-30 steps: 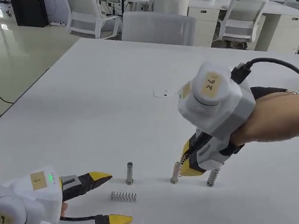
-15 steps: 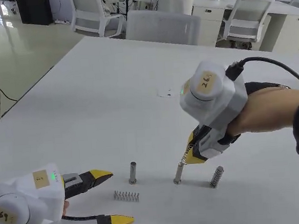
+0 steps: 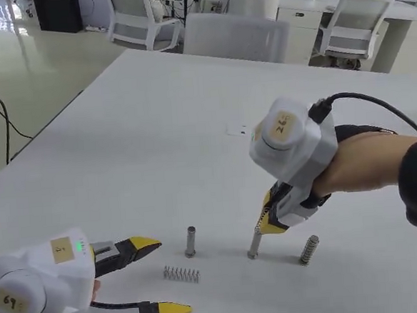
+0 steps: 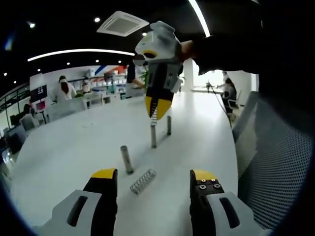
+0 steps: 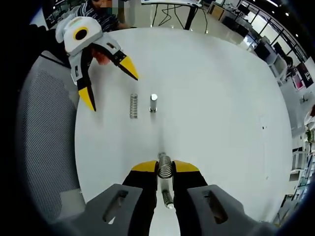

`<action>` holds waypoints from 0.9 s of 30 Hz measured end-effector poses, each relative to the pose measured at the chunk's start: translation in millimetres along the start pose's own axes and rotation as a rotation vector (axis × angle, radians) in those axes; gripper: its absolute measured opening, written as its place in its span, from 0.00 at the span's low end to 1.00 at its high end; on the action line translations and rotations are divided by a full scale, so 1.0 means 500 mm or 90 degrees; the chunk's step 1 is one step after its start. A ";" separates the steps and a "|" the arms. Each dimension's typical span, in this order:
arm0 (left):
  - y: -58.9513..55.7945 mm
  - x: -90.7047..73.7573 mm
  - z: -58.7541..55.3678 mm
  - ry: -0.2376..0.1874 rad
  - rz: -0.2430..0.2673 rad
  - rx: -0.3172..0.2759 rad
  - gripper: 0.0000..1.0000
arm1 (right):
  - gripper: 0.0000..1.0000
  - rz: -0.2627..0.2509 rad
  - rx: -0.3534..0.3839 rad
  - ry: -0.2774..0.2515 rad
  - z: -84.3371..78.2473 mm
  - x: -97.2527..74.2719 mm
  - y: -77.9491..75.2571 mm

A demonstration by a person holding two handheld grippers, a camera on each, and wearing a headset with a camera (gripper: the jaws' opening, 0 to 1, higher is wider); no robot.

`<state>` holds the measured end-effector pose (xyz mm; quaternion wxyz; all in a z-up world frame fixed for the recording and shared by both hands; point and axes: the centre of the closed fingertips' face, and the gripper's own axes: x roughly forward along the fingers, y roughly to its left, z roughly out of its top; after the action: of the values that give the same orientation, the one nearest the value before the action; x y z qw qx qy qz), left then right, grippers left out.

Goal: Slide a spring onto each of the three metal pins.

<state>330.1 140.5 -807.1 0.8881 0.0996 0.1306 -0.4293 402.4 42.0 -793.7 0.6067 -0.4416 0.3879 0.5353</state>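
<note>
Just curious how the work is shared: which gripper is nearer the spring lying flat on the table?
Left. The left gripper is open right beside the loose spring; the right gripper holds a second spring over the middle pin, farther off.

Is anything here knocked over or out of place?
Nothing looks wrong. One loose spring lies flat beside a bare pin, not fitted yet; the right gripper holds a second spring over the middle pin.

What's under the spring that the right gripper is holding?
An upright metal pin stands directly under the spring clamped in the right gripper. Whether its lower end is already over the pin's tip cannot be told: the jaws partly cover it.
</note>
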 end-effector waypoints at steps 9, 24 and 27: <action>0.002 -0.004 -0.003 0.000 0.002 -0.001 0.53 | 0.09 0.005 0.006 0.006 -0.003 0.012 -0.002; 0.000 -0.002 -0.002 0.000 -0.001 0.001 0.52 | 0.09 0.014 0.026 0.015 -0.015 0.050 -0.001; 0.000 -0.002 -0.002 0.000 0.000 0.001 0.52 | 0.09 0.013 0.027 0.019 -0.017 0.059 -0.002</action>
<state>329.3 141.6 -807.8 0.8881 0.1000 0.1304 -0.4293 406.9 42.8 -824.1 0.6046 -0.4326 0.4126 0.5264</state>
